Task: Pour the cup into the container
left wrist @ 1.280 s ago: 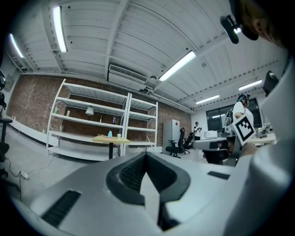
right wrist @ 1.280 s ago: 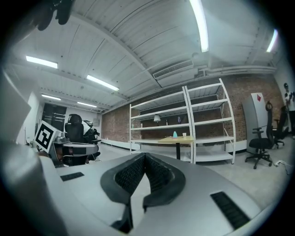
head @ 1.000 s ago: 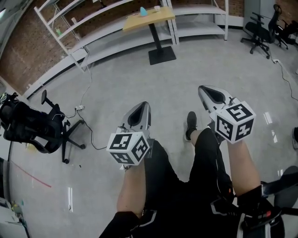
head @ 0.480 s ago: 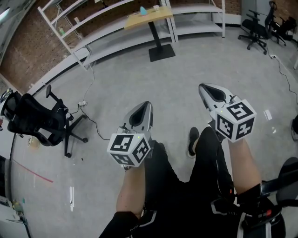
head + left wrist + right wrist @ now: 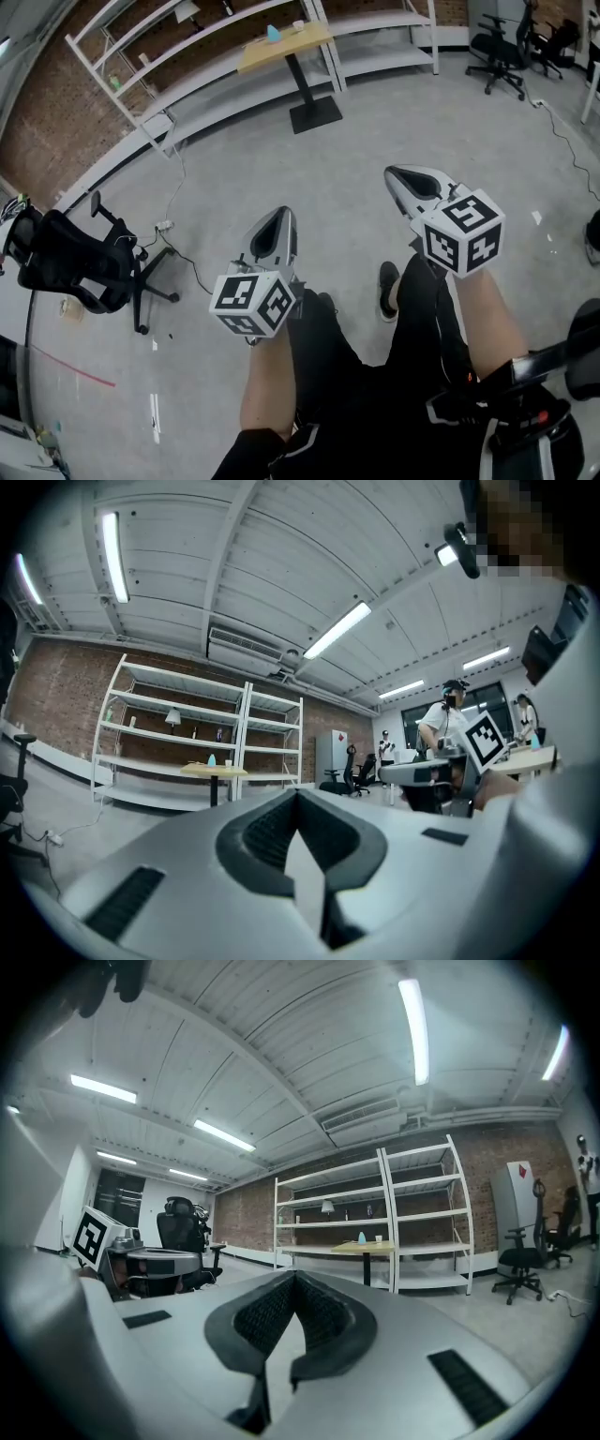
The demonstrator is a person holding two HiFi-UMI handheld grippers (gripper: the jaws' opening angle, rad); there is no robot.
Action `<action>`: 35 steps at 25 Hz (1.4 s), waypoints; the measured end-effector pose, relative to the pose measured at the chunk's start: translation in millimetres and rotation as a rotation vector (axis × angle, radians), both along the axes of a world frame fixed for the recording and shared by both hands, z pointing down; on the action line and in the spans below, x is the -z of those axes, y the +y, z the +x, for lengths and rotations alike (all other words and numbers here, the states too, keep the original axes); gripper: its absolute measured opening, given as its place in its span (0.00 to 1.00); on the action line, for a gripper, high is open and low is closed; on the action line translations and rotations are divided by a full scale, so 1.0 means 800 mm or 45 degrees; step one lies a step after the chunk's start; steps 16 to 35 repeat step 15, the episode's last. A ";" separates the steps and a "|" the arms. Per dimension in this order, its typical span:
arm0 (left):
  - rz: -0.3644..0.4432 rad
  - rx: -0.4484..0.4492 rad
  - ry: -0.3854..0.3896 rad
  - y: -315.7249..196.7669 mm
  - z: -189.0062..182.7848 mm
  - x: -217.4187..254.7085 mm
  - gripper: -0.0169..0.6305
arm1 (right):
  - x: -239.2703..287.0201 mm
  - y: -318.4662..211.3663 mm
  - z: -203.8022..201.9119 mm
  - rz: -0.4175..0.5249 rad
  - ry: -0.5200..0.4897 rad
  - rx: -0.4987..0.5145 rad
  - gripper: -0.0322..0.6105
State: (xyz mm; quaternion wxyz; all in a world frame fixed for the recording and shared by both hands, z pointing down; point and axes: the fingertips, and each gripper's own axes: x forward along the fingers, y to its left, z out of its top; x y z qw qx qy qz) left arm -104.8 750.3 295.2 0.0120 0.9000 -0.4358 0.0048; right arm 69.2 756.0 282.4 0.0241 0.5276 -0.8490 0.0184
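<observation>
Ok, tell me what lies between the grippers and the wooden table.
Nothing. In the head view, only bare grey floor stretches from the left gripper and the right gripper up to the table.

No legible text, brand or number found. Noted only black-and-white square markers, coded patterns, on left gripper (image 5: 277,216) and right gripper (image 5: 401,173). Red mark on distant cabinet (image 5: 330,754) too small to read.
</observation>
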 end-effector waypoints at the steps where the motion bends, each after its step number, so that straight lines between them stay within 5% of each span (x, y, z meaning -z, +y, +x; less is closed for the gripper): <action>1: -0.003 0.002 -0.001 -0.001 0.000 -0.001 0.02 | 0.000 -0.002 0.000 -0.001 -0.006 0.003 0.05; 35: -0.014 -0.013 0.007 -0.015 0.017 -0.010 0.02 | -0.007 -0.012 0.011 -0.014 0.001 0.009 0.05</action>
